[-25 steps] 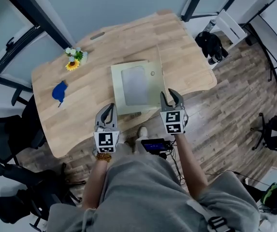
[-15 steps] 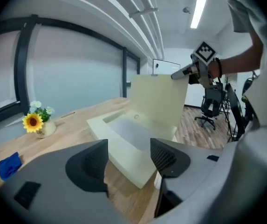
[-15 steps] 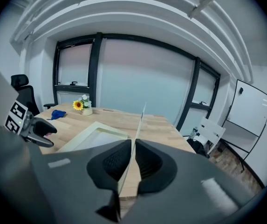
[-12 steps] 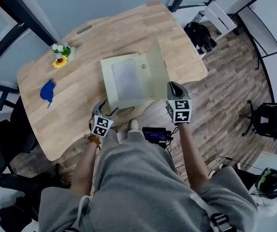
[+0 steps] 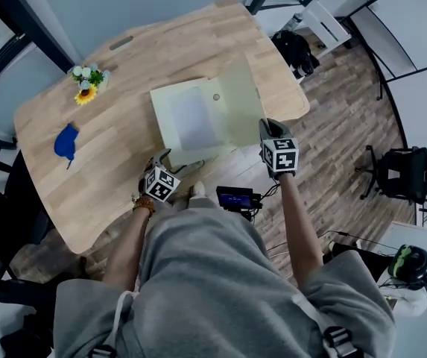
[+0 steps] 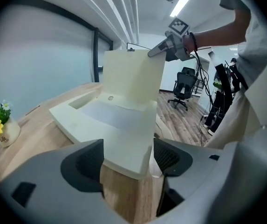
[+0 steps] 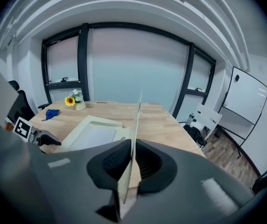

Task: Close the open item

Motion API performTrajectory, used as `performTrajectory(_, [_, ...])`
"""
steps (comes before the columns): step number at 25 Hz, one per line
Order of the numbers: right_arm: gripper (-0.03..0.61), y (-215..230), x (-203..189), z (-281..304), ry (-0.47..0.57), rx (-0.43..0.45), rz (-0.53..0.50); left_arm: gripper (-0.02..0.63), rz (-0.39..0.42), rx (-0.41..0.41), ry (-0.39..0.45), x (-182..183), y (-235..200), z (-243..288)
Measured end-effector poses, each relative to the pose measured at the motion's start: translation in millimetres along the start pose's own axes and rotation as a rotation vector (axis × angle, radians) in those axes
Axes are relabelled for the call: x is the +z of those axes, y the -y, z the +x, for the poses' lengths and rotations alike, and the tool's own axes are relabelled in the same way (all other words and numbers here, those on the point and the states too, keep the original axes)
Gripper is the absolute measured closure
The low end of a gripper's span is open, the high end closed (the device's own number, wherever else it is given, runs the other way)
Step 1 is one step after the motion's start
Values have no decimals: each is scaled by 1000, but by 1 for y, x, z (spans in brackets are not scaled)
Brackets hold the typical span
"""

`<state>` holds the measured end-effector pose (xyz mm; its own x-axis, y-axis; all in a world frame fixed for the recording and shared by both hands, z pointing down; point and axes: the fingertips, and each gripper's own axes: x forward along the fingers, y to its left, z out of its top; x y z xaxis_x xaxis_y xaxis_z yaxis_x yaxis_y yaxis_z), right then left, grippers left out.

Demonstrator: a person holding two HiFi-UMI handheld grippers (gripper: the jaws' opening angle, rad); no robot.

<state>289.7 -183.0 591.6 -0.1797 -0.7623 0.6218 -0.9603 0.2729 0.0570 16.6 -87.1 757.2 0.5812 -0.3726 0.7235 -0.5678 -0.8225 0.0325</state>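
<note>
Cream case (image 5: 191,121) is found lying at the near edge of the wooden surface (image 5: 124,73), with its lid (image 5: 239,99) raised upright along its right side. The lid's near edge is clamped between the jaws of the right gripper (image 5: 267,125), which have just been closing. The base's near corner is straddled by the left gripper (image 5: 167,161), whose jaws have just been opening and are held wide, unpressed.

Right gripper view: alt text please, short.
The right gripper, its jaws just closing, pinches the raised lid of the cream box, seen edge-on. Behind lie the box base on the wooden table, a sunflower vase, and the left gripper at left.
</note>
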Motion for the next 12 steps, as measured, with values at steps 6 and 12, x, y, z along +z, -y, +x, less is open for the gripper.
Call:
performTrajectory(6, [563,-5,4,5,12,36,104,298,-9,1,-1,0,-7,1])
performTrajectory(12, [563,-21,21,5,36,134,228,298,-9,2,-17,1,-16,1])
